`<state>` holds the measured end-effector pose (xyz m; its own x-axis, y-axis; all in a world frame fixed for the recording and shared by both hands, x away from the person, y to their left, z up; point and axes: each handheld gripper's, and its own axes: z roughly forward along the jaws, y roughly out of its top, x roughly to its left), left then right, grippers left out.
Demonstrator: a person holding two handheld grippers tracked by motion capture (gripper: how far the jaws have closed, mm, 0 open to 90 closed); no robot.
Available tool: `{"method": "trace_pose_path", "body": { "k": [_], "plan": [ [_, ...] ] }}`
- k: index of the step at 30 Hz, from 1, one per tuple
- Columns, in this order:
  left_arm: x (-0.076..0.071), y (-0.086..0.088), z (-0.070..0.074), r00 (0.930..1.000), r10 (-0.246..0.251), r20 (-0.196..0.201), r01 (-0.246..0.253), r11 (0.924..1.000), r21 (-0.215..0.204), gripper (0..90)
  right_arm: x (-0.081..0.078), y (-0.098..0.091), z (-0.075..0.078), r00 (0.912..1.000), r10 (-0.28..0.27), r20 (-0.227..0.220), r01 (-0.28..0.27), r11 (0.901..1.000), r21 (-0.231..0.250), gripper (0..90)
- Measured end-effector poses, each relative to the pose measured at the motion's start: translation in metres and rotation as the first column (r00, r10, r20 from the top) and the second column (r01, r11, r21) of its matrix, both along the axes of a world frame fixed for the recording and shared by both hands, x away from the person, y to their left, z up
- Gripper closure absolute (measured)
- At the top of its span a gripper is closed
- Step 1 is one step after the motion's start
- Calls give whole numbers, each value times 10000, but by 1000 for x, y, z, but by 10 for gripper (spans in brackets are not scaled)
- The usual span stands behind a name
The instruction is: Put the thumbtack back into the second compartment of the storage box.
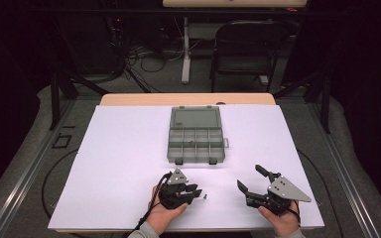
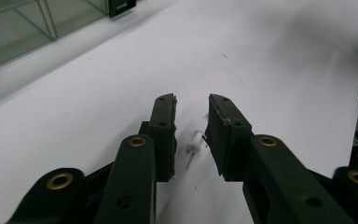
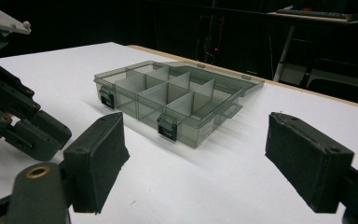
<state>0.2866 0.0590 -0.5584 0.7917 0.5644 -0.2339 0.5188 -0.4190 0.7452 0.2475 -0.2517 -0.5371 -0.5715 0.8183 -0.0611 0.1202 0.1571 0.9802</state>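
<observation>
Left gripper jaws apart around white pushpin on the surface, pads not touching it. Right gripper jaws wide apart, nothing between them, facing compartment box.

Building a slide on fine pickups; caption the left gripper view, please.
Left gripper straddles a small white push pin lying on the white table, jaws not yet touching it.

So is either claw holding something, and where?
Nothing is held yet. The left gripper straddles a white pushpin without pinching it; the right gripper is open.
</observation>
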Motion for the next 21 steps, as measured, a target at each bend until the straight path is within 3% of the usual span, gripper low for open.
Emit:
{"method": "trace_pose_path", "body": {
  "k": [16,21],
  "plan": [
    [-2,-3,-7,9997,-160,-203,164,9996,220,759,0,0,0,10000,19,-8,-19,10000,0,196],
    [-2,-3,-8,9998,-165,-94,168,9993,338,806,0,0,0,10000,21,-13,-21,10000,-12,196]
  ]
}}
